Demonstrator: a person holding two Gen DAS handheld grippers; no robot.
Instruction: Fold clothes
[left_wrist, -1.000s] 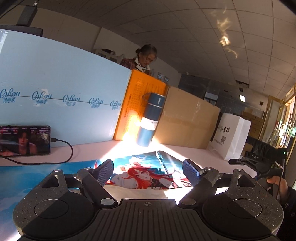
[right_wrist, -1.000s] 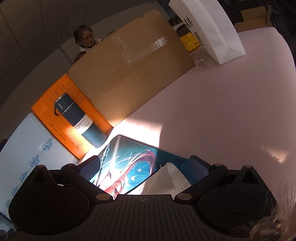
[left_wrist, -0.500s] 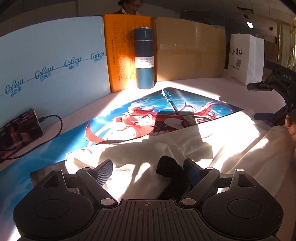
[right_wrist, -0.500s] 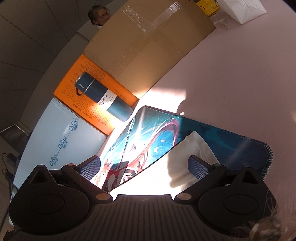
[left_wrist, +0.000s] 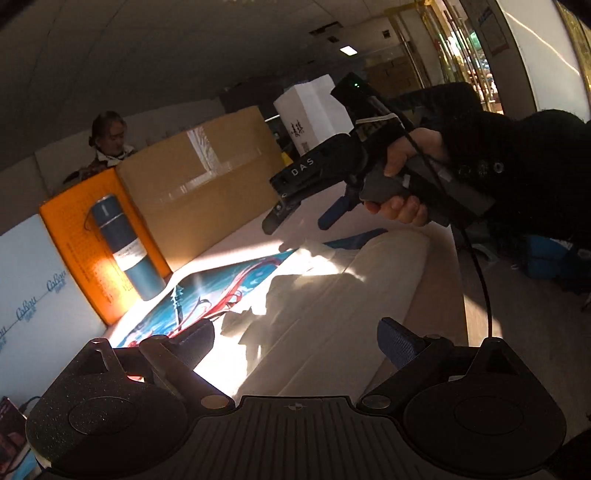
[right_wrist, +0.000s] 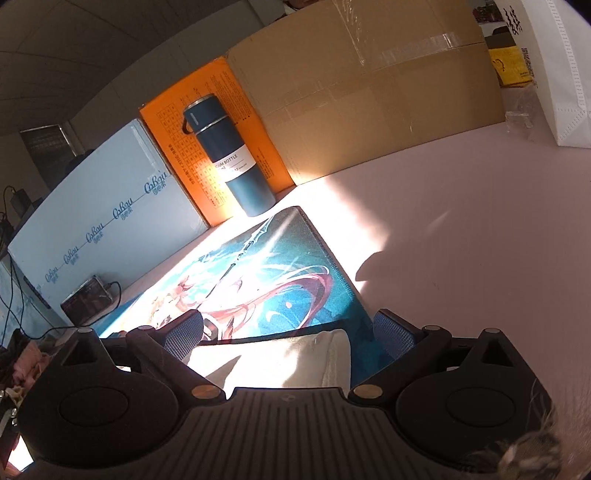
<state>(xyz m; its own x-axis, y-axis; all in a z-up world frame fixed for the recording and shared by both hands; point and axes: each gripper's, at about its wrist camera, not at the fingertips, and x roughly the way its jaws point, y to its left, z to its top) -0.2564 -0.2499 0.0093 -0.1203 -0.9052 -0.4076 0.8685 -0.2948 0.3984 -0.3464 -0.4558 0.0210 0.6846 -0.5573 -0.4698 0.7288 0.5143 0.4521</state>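
Pink table (right_wrist: 461, 229) sunlit; cream garment (right_wrist: 280, 362) cut off behind right gripper (right_wrist: 288, 336).

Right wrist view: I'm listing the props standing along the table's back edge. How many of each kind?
Boxes or panels (pale blue, orange, brown cardboard): 3
Dark blue vacuum bottle: 1
White paper bag: 1
Total: 5

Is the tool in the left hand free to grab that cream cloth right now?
Probably yes. The left tool has its jaws opening with nothing between them, and the cream cloth lies spread just ahead on the printed mat, unobstructed.
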